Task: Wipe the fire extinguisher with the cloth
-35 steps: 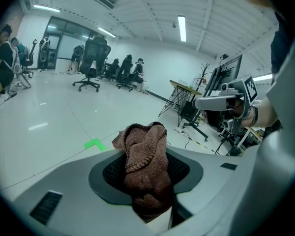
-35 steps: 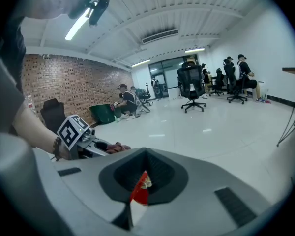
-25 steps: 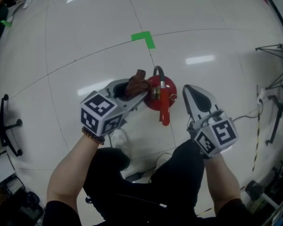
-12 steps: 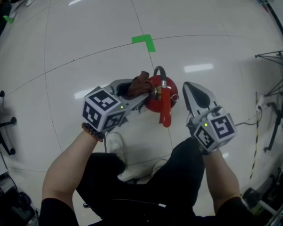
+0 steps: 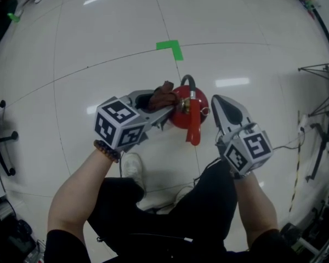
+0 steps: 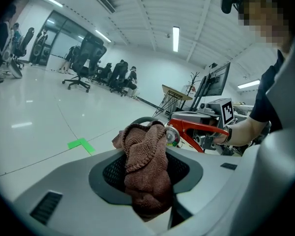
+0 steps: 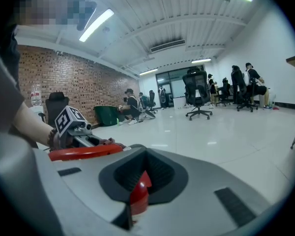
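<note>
A red fire extinguisher (image 5: 182,115) stands on the white floor and is seen from above, with its red lever (image 5: 193,126) and black hose (image 5: 185,81). My left gripper (image 5: 165,104) is shut on a bunched brown cloth (image 5: 162,96), which rests against the extinguisher's top left side. In the left gripper view the cloth (image 6: 146,163) fills the jaws, with the pressure gauge (image 6: 173,137) and lever (image 6: 199,128) just beyond. My right gripper (image 5: 218,105) is shut and holds nothing, just right of the extinguisher. A piece of the extinguisher's red (image 7: 139,194) shows through the gap behind its jaws.
A green tape corner (image 5: 170,48) marks the floor beyond the extinguisher. An office chair base (image 5: 3,138) stands at the left, with metal stands and cables (image 5: 323,125) at the right. The person's dark trousers and a white shoe (image 5: 132,166) are below. Office chairs (image 6: 86,58) stand far off.
The right gripper has sunk a little beside the extinguisher. The left gripper keeps the cloth against the extinguisher's top with no clear shift.
</note>
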`<state>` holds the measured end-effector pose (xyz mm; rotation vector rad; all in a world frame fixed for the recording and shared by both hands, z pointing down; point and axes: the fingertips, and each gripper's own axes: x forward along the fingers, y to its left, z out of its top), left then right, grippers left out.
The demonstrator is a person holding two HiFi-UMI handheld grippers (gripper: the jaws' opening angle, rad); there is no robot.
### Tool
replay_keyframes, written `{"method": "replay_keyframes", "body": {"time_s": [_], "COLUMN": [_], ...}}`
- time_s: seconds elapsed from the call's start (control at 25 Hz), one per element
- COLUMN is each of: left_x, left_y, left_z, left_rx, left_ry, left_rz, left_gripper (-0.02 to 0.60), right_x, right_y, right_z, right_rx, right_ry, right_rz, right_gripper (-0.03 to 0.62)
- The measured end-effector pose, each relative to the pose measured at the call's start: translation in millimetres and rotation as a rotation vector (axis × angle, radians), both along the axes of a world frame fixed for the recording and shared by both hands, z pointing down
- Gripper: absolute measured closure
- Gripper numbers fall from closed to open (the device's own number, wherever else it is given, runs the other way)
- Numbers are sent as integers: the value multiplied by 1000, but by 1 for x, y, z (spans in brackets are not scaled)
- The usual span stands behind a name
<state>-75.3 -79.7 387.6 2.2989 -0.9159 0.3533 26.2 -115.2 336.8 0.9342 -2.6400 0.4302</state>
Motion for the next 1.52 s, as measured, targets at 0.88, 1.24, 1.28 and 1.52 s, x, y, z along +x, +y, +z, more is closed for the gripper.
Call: {"method": "replay_keyframes", "body": {"time_s": [0.88,1.24,1.28,1.52], "left_x": [-9,18,21,47], "left_y": [-2,-5,-4,0], "left_z": [-83,-130,-131,-134], "left_rx": [174,283,296,396], "left_ry": [40,27,1,-226], "left_rz": [6,133,150,249], "left_gripper": [414,413,411,408], "right_x": [-35,-41,-43,-51], "right_y": [-5,1,3,22], "right_z": [-59,-93,-97,-102], "right_rx": [-23,-262,-288,-386], "right_ry": [-185,-467,-489,-487], "right_rz": [-267,-417,-440,-548], "right_gripper": [430,220,193,151]}}
